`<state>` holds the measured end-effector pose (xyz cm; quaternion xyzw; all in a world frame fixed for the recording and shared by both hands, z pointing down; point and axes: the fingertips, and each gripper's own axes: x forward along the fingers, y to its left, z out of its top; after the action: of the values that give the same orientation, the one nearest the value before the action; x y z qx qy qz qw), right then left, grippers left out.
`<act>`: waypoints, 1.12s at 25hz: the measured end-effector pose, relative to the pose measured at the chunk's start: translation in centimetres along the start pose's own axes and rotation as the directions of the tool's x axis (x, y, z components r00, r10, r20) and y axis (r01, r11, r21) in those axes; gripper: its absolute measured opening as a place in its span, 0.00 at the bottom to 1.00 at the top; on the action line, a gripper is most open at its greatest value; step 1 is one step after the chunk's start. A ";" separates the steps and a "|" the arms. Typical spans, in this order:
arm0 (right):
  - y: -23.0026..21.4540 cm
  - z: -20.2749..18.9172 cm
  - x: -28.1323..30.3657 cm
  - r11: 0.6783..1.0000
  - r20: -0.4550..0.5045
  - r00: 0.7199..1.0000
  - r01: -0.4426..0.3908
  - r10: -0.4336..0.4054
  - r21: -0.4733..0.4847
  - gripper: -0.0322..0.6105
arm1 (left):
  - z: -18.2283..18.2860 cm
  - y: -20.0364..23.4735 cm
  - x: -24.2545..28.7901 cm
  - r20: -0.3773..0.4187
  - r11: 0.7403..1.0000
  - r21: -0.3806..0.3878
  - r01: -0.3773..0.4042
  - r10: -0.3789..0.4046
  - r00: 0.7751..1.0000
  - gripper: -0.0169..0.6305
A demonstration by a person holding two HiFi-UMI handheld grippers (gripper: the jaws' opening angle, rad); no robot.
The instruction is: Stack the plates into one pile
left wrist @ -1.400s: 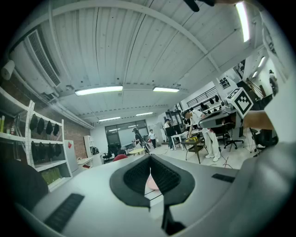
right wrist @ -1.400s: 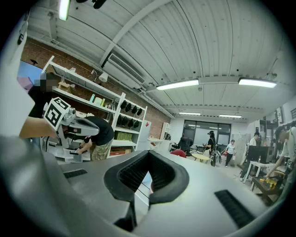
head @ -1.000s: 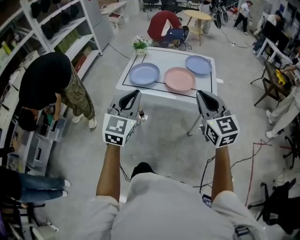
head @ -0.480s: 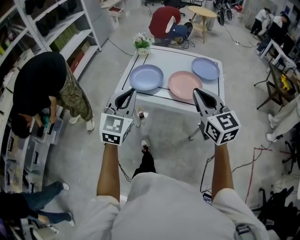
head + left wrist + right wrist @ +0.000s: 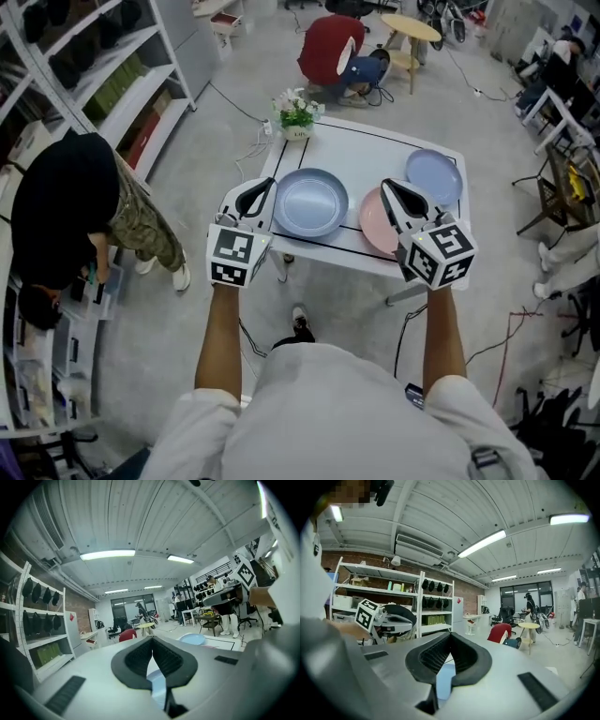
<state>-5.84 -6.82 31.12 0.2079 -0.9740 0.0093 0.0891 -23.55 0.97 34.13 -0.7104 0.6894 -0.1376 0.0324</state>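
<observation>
Well, far off to the left a person in black [image 5: 66,202] bends over by the shelves [image 5: 122,75]. The left gripper [image 5: 269,184] is held out roughly level at the near left edge of the white table [image 5: 356,150]. Its fingers [image 5: 138,659] are pressed together at the tips with nothing caught between them. Just past those fingertips, a little to their right, the big blue plate [image 5: 310,202] lies flat on the table. Beyond it, at the far edge, stands a small pot of flowers [image 5: 296,111].

Next along is the pink plate [image 5: 372,228], just beside the blue one. The right gripper [image 5: 385,185] hangs over its near side and hides part of it. That gripper's fingers [image 5: 436,660] are likewise closed tight and empty. To the right of its fingertips and a bit farther off sits the paler blue plate [image 5: 434,178], near the table's right corner. Its rim comes close to the pink plate's, but I can't tell whether they touch. None of the three plates lies on another. Farther back, a person in red [image 5: 328,52] crouches on the floor near a round wooden table [image 5: 410,28].
</observation>
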 end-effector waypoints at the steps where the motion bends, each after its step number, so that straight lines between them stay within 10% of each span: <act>1: -0.3 -0.1 1.5 1.000 -0.008 1.000 0.003 -0.003 -0.003 0.07 | -0.4 1.1 1.0 -0.006 1.000 -0.007 0.003 -0.003 1.000 0.05; 14: -2.9 -3.6 13.3 0.998 -0.123 0.992 -0.024 0.031 0.053 0.07 | -7.7 9.0 8.1 -0.099 0.987 -0.150 0.051 -0.066 0.993 0.05; 22: -5.2 -11.9 19.4 0.998 -0.396 0.918 -0.045 0.029 -0.032 0.08 | -14.6 8.0 11.3 -0.192 0.957 -0.278 0.080 -0.137 0.972 0.05; 28: -7.9 -17.3 23.3 0.989 -0.452 0.882 -0.091 0.133 0.115 0.21 | -22.0 6.1 13.3 -0.328 0.915 -0.403 0.019 -0.164 0.930 0.19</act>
<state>-20.62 -22.54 52.12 0.1469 -0.9344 0.1073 0.3063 -34.58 -9.30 55.83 -0.6976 0.6628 -0.1236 -0.2425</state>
